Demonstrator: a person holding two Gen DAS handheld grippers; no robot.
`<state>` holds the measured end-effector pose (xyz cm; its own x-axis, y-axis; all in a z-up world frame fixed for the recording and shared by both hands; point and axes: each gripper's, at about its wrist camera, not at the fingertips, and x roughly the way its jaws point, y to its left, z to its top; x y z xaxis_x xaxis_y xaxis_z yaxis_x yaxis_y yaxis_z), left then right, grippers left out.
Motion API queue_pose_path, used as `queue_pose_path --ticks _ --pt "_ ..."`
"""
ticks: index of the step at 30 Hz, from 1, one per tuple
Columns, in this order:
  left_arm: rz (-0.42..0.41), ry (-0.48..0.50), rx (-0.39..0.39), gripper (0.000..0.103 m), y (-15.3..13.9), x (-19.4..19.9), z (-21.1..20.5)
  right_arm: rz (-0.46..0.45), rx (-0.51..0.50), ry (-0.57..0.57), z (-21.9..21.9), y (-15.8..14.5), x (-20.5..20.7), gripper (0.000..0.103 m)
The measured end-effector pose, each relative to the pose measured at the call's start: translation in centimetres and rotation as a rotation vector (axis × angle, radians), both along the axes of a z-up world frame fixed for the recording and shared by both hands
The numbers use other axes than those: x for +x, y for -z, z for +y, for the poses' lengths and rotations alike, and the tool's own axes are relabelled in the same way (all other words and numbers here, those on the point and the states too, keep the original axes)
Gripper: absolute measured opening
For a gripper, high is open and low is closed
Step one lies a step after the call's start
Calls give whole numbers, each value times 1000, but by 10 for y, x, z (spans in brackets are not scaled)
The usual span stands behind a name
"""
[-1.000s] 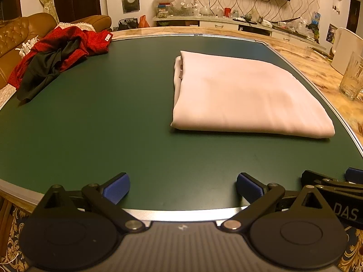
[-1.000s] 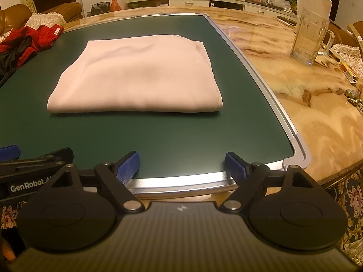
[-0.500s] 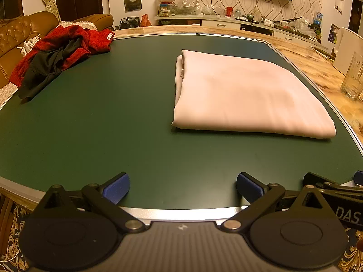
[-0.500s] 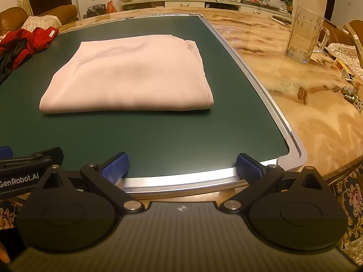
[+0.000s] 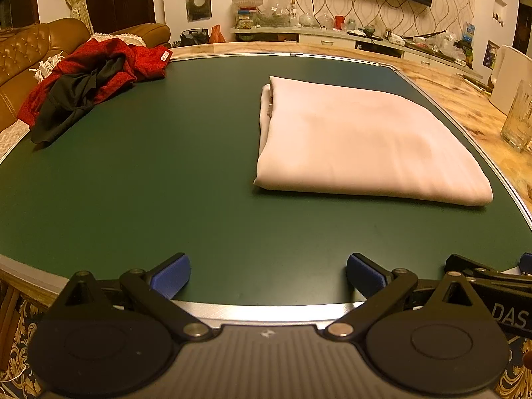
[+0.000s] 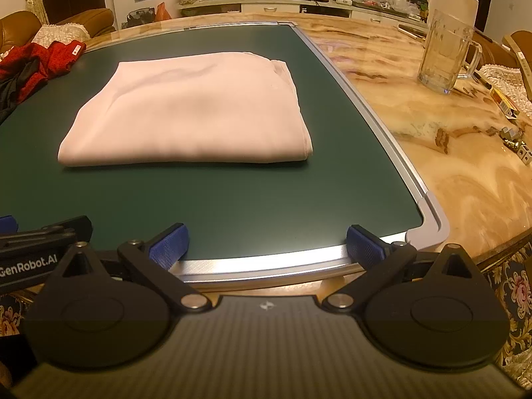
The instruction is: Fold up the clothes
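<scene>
Your left gripper (image 5: 267, 274) sits at the bottom of the left wrist view, jaws wide apart with nothing between them, blue pads over the near edge of the green mat (image 5: 166, 179). Your right gripper (image 6: 266, 244) sits at the bottom of the right wrist view, jaws equally wide and empty, pads over the mat's silver frame.

The folded pink cloth (image 5: 362, 143) lies flat on the mat, right of centre in the left wrist view and left of centre in the right wrist view (image 6: 189, 109), well apart from both grippers. Its folded edge faces you; loose layers show at its far end.

A red garment (image 5: 109, 63) lies bunched with a black garment (image 5: 73, 99) on top of it, at the upper left of the left wrist view, on the mat's far corner.

On the marble bench (image 6: 432, 139), a glass mug (image 6: 445, 56) stands upright at the upper right of the right wrist view, off the mat.
</scene>
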<state>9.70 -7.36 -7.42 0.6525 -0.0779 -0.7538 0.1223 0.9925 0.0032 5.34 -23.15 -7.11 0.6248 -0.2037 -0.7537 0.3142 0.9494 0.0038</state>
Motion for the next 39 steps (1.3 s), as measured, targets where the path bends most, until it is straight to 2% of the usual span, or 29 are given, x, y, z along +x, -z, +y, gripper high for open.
queue_pose_path --ticks 16,39 --pt "-14 1 1 103 0 -2 -1 -42 -14 -9 1 2 -5 103" --pt "-15 0 0 103 0 -2 -1 -41 -13 -10 1 2 -5 103"
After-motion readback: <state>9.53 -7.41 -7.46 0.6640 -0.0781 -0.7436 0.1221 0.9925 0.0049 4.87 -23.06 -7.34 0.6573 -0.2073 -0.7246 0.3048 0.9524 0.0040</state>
